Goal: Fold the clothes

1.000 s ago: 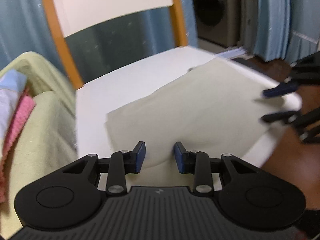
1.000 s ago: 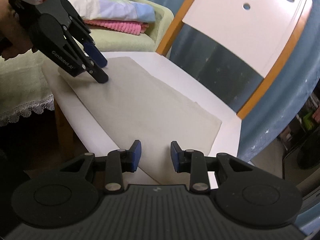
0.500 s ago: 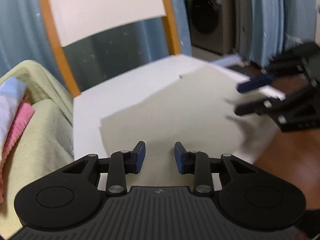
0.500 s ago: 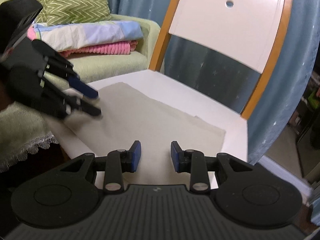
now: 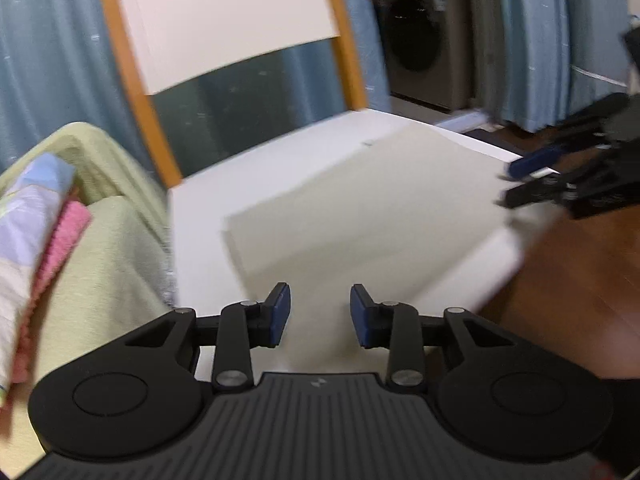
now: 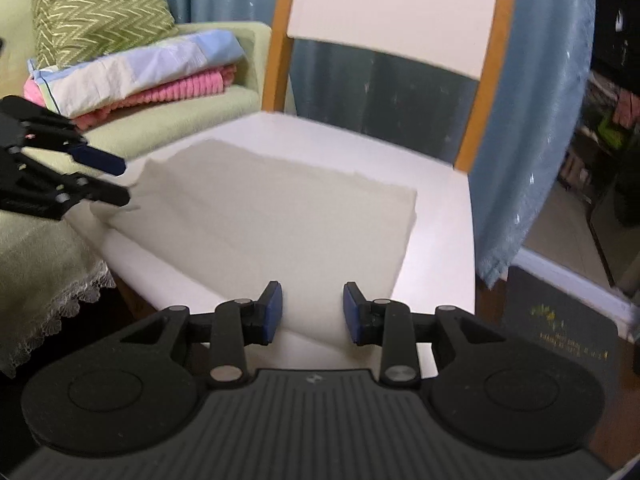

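Observation:
A folded beige cloth [image 5: 360, 216] lies flat on the white chair seat [image 5: 224, 208]; it also shows in the right wrist view [image 6: 280, 216]. My left gripper [image 5: 319, 314] is open and empty, just above the cloth's near edge. It shows at the left of the right wrist view [image 6: 108, 180], off the cloth's left corner. My right gripper [image 6: 312, 312] is open and empty above the cloth's near right edge. It shows at the right of the left wrist view [image 5: 516, 184], beside the seat's right edge.
The chair has a white backrest [image 6: 396, 12] on orange posts. A green sofa [image 6: 168, 128] at the left carries a stack of folded clothes [image 6: 132, 76] and a zigzag cushion [image 6: 96, 8]. Blue curtains [image 6: 532, 120], a washing machine [image 5: 420, 40] and wooden floor [image 5: 576, 280] surround the chair.
Both grippers have drawn back and lifted away from the cloth, staying open. The cloth lies where it was on the seat.

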Motion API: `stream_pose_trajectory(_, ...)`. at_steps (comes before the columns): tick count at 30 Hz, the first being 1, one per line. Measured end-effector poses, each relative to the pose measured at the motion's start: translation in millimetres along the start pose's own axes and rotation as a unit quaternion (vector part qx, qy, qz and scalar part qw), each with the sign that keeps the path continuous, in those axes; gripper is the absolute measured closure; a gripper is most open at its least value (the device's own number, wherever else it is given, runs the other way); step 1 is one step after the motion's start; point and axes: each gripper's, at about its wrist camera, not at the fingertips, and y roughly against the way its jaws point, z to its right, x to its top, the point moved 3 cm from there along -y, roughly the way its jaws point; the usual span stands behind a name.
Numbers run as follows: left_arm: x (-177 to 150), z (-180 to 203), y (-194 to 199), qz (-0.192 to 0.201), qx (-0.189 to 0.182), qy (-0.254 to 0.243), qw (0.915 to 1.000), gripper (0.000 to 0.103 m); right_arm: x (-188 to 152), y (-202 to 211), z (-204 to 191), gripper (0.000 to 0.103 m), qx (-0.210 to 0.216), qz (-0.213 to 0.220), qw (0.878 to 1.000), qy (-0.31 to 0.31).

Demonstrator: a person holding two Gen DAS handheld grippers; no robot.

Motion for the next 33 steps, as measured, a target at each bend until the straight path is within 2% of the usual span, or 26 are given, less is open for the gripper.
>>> stream_pose_trajectory(2, -7, 7, -4, -0.001, 0.003, -0.009, 1.0, 0.063, -4, 0, -1, 0.074, 0.0, 0.0, 1.0, -0.005)
stream_pose_trajectory(5, -6, 0, -6, -0.001, 0.002, 0.011, 0.9999, 0.06, -4, 0, -2, 0.073, 0.0, -0.001, 1.0, -0.017)
stream_pose_trajectory(14, -6, -4, -5, -0.012, 0.006, 0.016, 0.9998, 0.06, -4, 0, -6, 0.069, -0.005, 0.005, 1.0, -0.028)
stream_pose_trajectory(17, -8, -2, -2, -0.016, 0.01, 0.031, 0.9993, 0.055, -7, 5, -1, 0.061, -0.01, 0.007, 0.999, -0.036)
stream_pose_trajectory(19, -9, -1, 0, -0.02, 0.02, 0.046, 0.9986, 0.05, -9, 7, -1, 0.061, -0.014, 0.008, 0.999, -0.039)
stream_pose_trajectory(21, -8, -1, 1, -0.025, 0.028, 0.062, 0.9974, 0.048, -8, 12, -3, 0.057, -0.018, 0.014, 0.999, -0.05)
stream_pose_trajectory(23, -7, 0, 4, -0.026, 0.038, 0.078, 0.9959, 0.043, -8, 20, -4, 0.047, -0.021, 0.023, 0.998, -0.061)
stream_pose_trajectory(25, -5, 2, 7, -0.027, 0.049, 0.091, 0.9942, 0.035, -8, 27, -7, 0.041, -0.028, 0.029, 0.997, -0.068)
stream_pose_trajectory(27, -5, 3, 10, -0.026, 0.055, 0.104, 0.9927, 0.03, -10, 34, -8, 0.041, -0.03, 0.032, 0.996, -0.078)
stream_pose_trajectory(30, -3, 7, 16, -0.025, 0.058, 0.116, 0.9912, 0.027, -13, 44, -10, 0.033, -0.036, 0.034, 0.995, -0.089)
stream_pose_trajectory(33, 0, 12, 22, -0.022, 0.06, 0.122, 0.9905, 0.015, -17, 57, -11, 0.015, -0.042, 0.042, 0.994, -0.096)
